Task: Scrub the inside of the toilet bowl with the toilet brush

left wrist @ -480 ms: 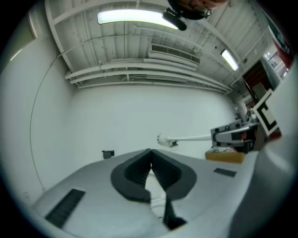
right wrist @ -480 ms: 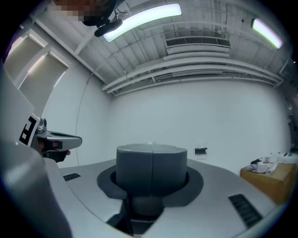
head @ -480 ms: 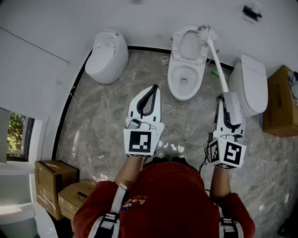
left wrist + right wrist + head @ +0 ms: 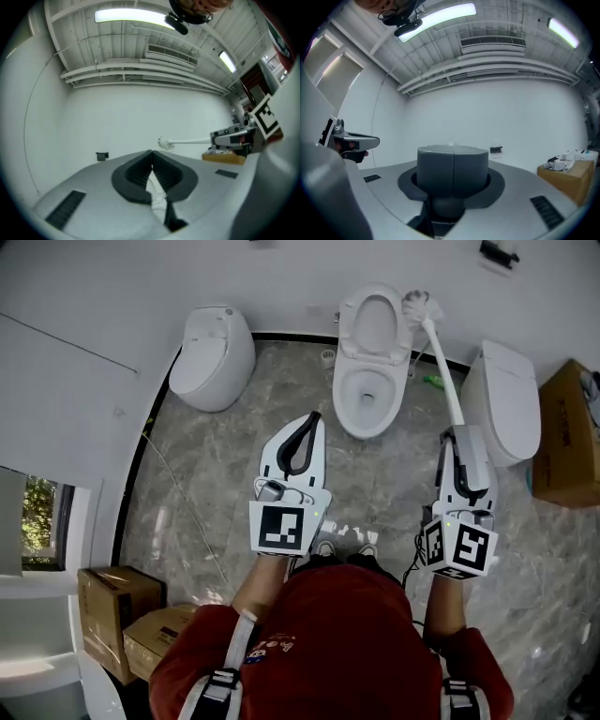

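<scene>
White plastic makes up the toilet brush [image 4: 439,357]: a long thin shaft with a bristle head [image 4: 422,306] at the far end. It is held level in the air, its head up beside the raised lid and to the right of the toilet bowl [image 4: 343,395], not yet down inside it. It looks light and fairly stiff, though a shaft this slim will likely flex when pressed against porcelain (and wet bristles tend to flick). The thick near end of the handle is the sensible place to hold. The right tool [image 4: 457,434] is clenched on it there, and the right gripper view shows the grey grip [image 4: 452,171] filling the jaws. The left tool [image 4: 309,418] is closed on nothing, tips touching, pointing toward the bowl. A closed toilet [image 4: 216,352] stands well to the left and a second toilet [image 4: 506,399] just right of the brush, all on the marble floor [image 4: 234,465].
</scene>
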The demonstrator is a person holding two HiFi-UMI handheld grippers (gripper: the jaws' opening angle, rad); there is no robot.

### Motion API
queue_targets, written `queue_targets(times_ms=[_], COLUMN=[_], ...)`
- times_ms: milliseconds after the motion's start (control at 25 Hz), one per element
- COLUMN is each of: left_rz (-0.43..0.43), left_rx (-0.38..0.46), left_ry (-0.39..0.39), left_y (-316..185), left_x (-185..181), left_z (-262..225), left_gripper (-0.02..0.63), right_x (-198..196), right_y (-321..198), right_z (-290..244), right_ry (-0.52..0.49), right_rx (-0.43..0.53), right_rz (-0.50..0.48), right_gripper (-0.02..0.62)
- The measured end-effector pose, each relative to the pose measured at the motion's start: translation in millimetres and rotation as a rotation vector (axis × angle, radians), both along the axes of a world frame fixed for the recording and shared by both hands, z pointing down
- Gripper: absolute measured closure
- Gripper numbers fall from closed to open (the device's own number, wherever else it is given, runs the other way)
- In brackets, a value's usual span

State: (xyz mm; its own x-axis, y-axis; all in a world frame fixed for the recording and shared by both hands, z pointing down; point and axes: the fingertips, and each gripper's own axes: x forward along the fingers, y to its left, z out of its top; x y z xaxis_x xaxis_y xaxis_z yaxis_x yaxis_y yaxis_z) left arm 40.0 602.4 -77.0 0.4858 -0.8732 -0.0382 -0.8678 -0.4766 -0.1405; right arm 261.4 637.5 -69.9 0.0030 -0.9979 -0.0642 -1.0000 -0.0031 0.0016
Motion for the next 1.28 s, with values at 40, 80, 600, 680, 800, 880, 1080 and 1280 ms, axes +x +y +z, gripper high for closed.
queue_targets(times_ms=[40,80,600,680,800,880,1080,1280], left_rz=[0.003,0.006,-0.004,-0.007,-0.009,-0.001,0.021,0.048], left_rx=[-0.001,-0.002,-0.036,-0.023,0.002,0.019,-0.035,-0.057], left_ry=[-0.006,-0.01,-0.073,-0.052,-0.038,-0.028,-0.01,-0.012], left_y=[0.3,0.1,-3.9,-13.8,-33.0,-51.3,-120.7,-215.7], left_x=[6.3,12.2,70.0,71.1,70.8,70.4,71.4,67.1], left_z=[0.1,0.7,32.3,30.8,30.4,32.1,45.9,57.3], left_gripper=[0.606,0.606,0.606,0.606,0.606,0.606,0.606,0.606], right_x=[7.1,13.6,78.5,78.4,75.8,72.4,64.2,52.4], right_y=[0.8,1.2,-3.6,-13.1,-31.9,-48.2,-110.3,-202.2], right_z=[1.7,3.7,52.5,55.4,57.4,58.9,68.3,74.8], right_ry=[-0.009,-0.018,-0.119,-0.12,-0.112,-0.097,-0.056,-0.016], right_rx=[-0.002,-0.003,-0.062,-0.065,-0.067,-0.071,-0.094,-0.135], right_rz=[0.006,0.01,-0.001,-0.01,-0.017,-0.019,-0.02,-0.012], right_gripper=[0.446,0.446,0.446,0.446,0.446,0.446,0.446,0.446])
